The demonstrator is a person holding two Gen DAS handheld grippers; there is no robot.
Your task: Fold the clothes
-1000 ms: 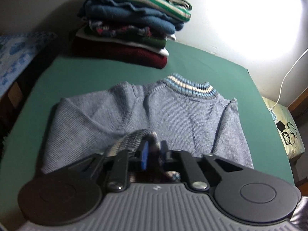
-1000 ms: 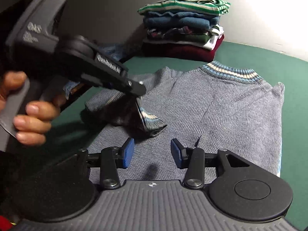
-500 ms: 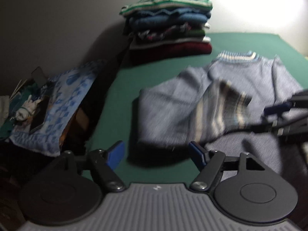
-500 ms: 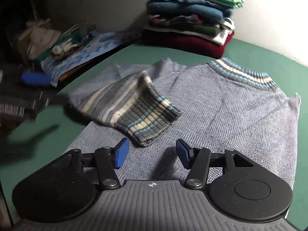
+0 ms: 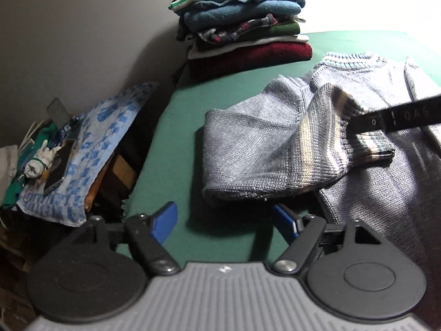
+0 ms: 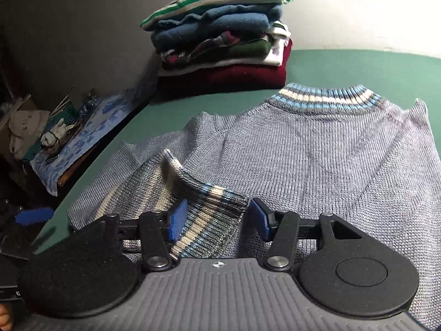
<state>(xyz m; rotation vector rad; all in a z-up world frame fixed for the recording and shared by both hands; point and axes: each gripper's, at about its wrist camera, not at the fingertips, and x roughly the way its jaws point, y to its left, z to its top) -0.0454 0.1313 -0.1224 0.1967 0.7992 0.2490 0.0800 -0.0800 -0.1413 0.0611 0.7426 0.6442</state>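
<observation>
The left gripper [image 5: 224, 224] hangs over bare green worktop [image 5: 176, 127] with its blue pads far apart and opening further, nothing between them. Just ahead of it lies the folded-in sleeve of the grey-blue knitted sweater [image 5: 275, 138]. The right gripper [image 6: 217, 219] sits low over that sleeve's striped ribbed cuff [image 6: 212, 215]; the cuff lies between its blue pads, which are closing in but do not look to be pressing on it. Beyond this gripper the sweater spreads flat, its striped collar [image 6: 322, 99] at the far end. Further off, to its left, stands a stack of folded clothes [image 6: 220, 33] against the wall.
</observation>
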